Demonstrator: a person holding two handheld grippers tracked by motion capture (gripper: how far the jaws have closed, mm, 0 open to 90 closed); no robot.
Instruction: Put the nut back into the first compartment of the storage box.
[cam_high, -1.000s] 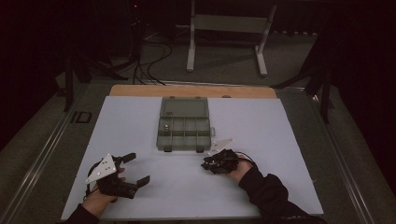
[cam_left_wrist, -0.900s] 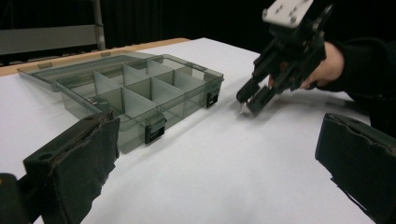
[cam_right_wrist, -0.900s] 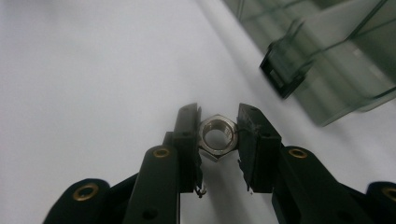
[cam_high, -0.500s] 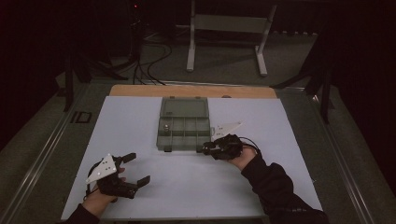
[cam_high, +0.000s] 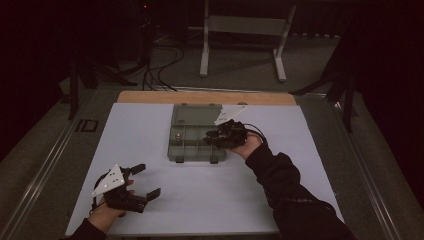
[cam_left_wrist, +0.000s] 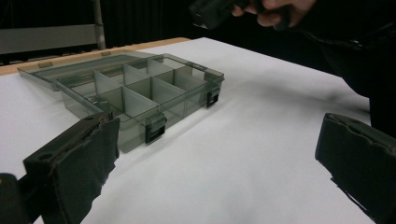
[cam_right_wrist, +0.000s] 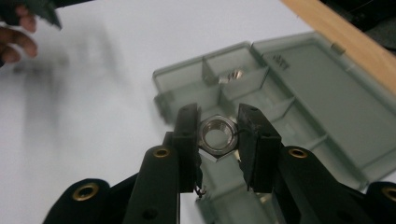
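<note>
Metal nuts number two: one nut (cam_right_wrist: 217, 135) gripped, one nut (cam_right_wrist: 232, 74) boxed.

In the right gripper view, the near compartments of the organizer box (cam_right_wrist: 285, 107) lie hidden behind the fingers (cam_right_wrist: 187, 135) and the hex nut (cam_right_wrist: 216, 133), and its lid is cut off at the right edge. The small metal piece (cam_right_wrist: 232, 74) in a far compartment is too blurred to identify. In the left gripper view, the other hand (cam_left_wrist: 275, 9) is cropped by the top edge.

A shiny steel hex nut (cam_right_wrist: 216, 134) sat clamped, held above the open, translucent grey compartment box (cam_right_wrist: 299, 88) on the white table.
</note>
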